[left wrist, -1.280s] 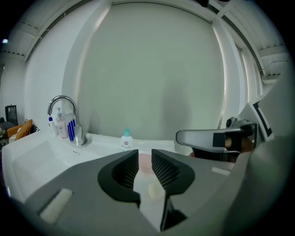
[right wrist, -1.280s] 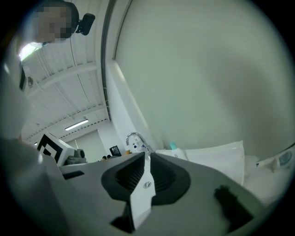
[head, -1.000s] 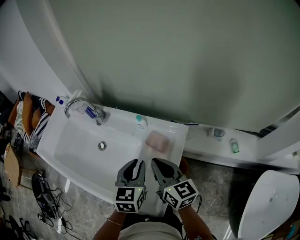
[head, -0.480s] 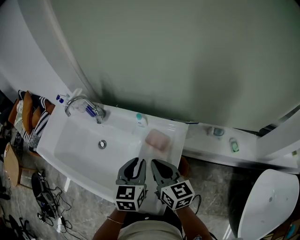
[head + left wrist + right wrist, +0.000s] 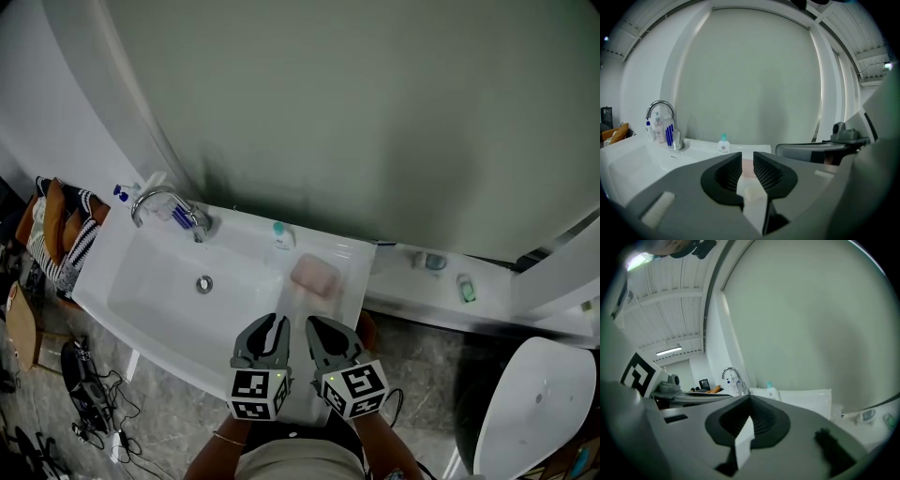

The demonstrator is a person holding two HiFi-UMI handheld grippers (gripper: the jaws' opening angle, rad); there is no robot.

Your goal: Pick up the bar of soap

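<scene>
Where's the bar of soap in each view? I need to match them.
Head view: bar of soap on the white counter right of the basin.
Left gripper view: pink patch low centre, seen through the gap between the tongs of the left gripper.
Right gripper view: not in it.
Shared landmark: the chrome faucet.

The light is soft and even and seems to come from above. In the right gripper view a ceiling strip lamp (image 5: 669, 351) glows far to the left of the right gripper's fingers (image 5: 764, 420), and a patch near the top left corner is burnt out white. Beyond the left gripper's fingers (image 5: 768, 172) the grey-green wall (image 5: 750, 84) carries a faint shadow. Both gripper views bend like a fish-eye, with black corners. The fingers themselves look soft, perhaps out of focus; the head view is sharp.
</scene>
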